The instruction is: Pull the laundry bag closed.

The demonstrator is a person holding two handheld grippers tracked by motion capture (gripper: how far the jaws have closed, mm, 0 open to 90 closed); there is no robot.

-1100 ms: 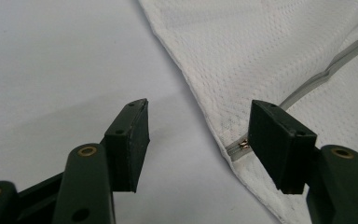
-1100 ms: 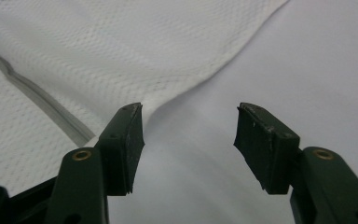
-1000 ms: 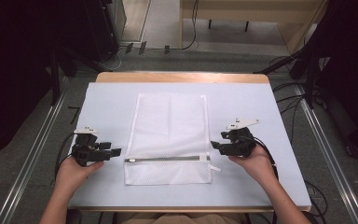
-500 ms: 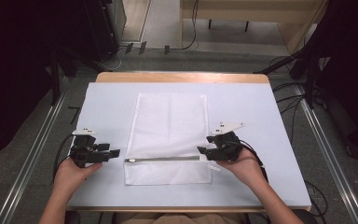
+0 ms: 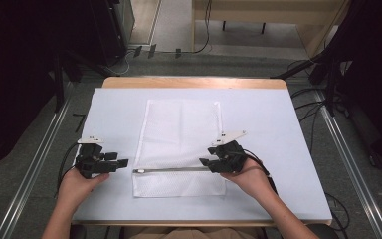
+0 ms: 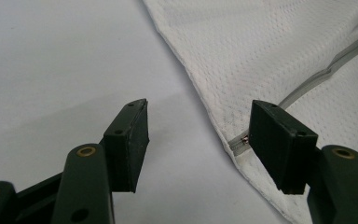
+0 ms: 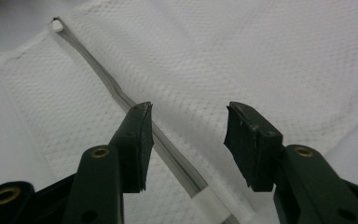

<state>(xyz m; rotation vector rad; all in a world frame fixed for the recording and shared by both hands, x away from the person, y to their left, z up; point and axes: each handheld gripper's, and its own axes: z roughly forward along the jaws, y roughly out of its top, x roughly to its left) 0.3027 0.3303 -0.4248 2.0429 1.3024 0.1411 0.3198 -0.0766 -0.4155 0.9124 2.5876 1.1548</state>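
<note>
White mesh bag lies between both grippers.

White table top, wooden far edge, grey floor, metal rails

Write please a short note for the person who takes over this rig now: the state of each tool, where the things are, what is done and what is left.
Left tool: open, empty, on the table beside the left end of the zipper.
Right tool: open, its jaws have just been closing; it is over the right end of the zipper, with nothing pinched yet.
Mesh bag: flat in the middle of the white table, zipper across its near end.
Done: both tools brought to the zipper ends.
Left, probably: grip the bag and work the zipper.
</note>
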